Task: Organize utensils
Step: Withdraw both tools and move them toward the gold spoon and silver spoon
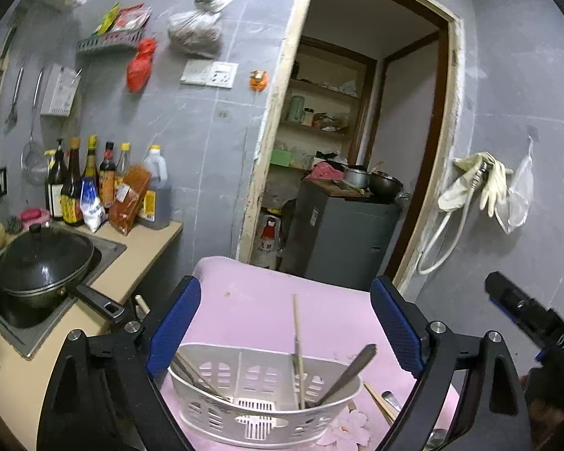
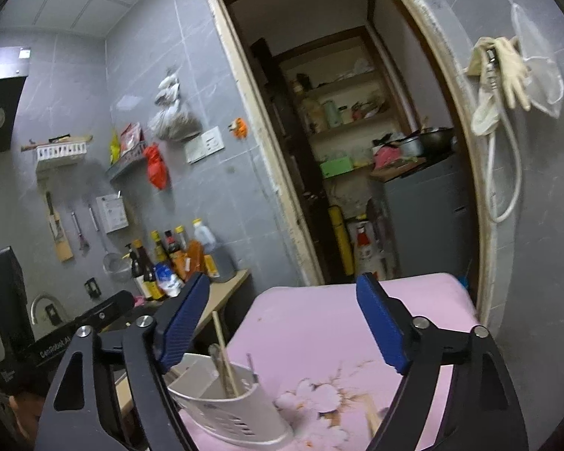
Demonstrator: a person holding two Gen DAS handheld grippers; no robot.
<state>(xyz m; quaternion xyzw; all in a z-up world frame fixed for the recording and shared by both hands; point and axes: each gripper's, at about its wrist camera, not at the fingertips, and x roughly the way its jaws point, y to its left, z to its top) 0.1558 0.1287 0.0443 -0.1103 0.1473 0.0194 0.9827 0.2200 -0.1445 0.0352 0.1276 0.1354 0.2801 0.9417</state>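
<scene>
Currently the pink-covered table [image 1: 267, 300] carries the white slotted caddy [image 1: 259, 406] near its front edge. Inside it stand chopsticks [image 1: 298, 342] and a metal utensil handle [image 1: 351, 370], leaning on the divided compartments. More chopsticks [image 1: 379, 400] lie loose on the cloth just right of the caddy. Left gripper [image 1: 285, 327] hangs above the caddy, jaws wide, nothing between them. Right gripper [image 2: 284, 323] likewise wide and empty. Judgement: between placements, some utensils already stowed. Next move calls for lowering onto the loose chopsticks, closing across their thin shafts, then dropping them upright into a compartment.
</scene>
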